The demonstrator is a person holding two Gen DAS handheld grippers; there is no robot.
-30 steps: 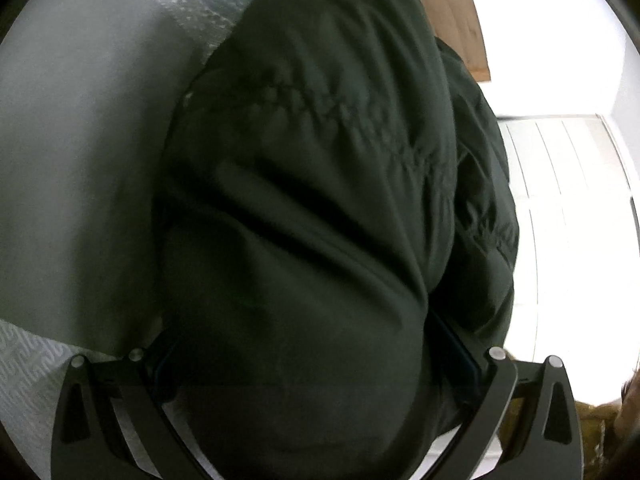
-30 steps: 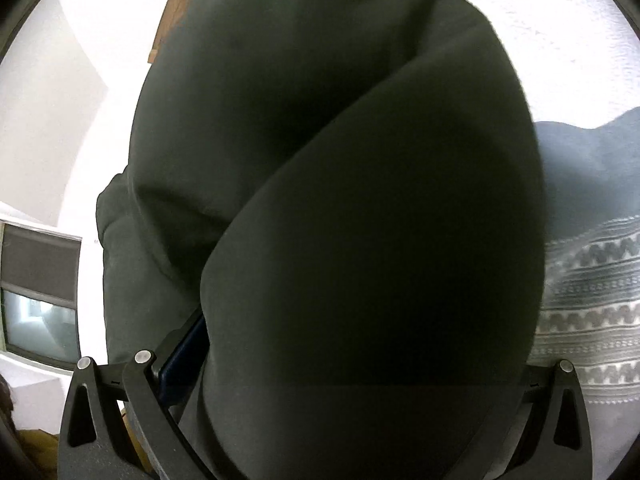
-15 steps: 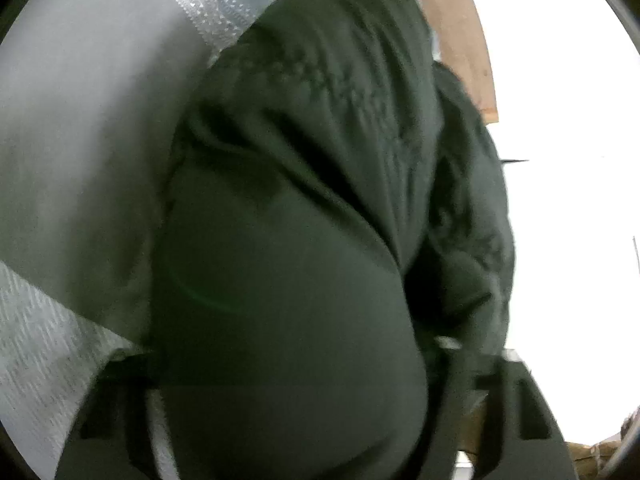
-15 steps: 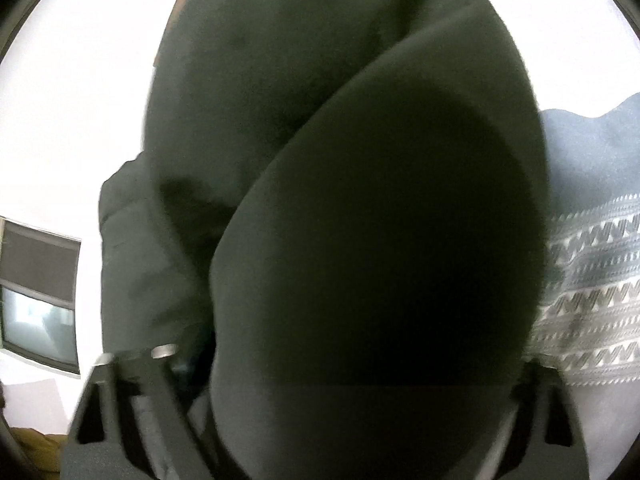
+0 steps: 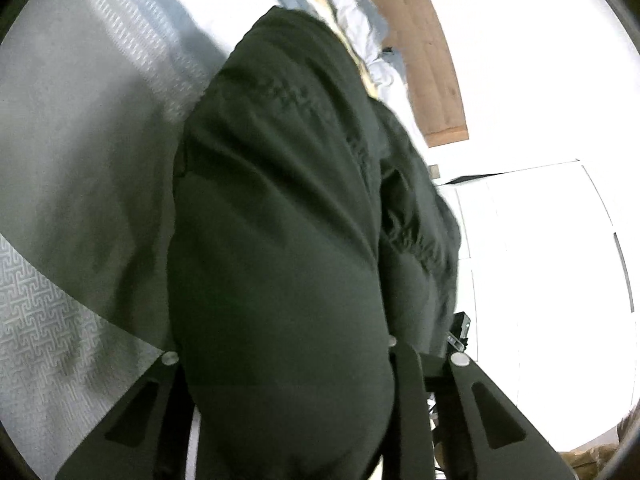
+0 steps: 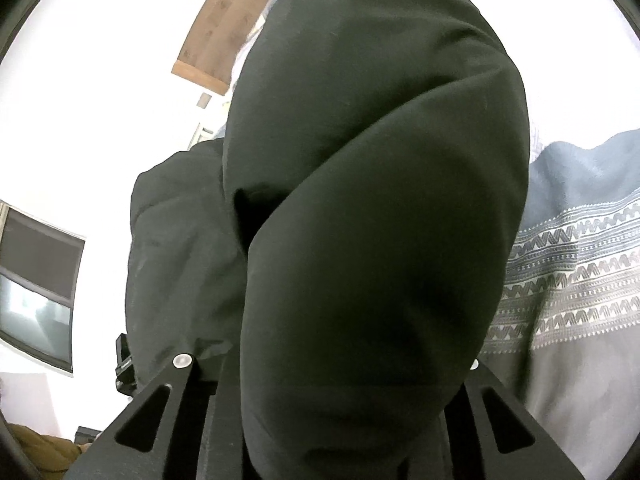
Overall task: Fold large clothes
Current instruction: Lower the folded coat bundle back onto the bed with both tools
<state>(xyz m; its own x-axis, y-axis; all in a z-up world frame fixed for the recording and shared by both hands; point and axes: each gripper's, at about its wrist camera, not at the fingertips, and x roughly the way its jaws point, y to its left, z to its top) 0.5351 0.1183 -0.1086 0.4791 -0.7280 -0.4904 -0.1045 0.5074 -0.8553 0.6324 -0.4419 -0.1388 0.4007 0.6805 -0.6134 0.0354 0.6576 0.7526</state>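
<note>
The left hand-held gripper (image 5: pixel 288 420) and the right hand-held gripper (image 6: pixel 340 420) are each clamped on the bulky dark green padded jacket (image 5: pixel 280 240), which fills both views from 6 to 12 o'clock above the grey patterned bedspread (image 6: pixel 568 272); a brown wooden headboard (image 5: pixel 420 48) lies beyond.

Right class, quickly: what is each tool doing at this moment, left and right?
Left tool: closed on the dark green jacket, which bulges out between its fingers.
Right tool: closed on the same jacket.
</note>
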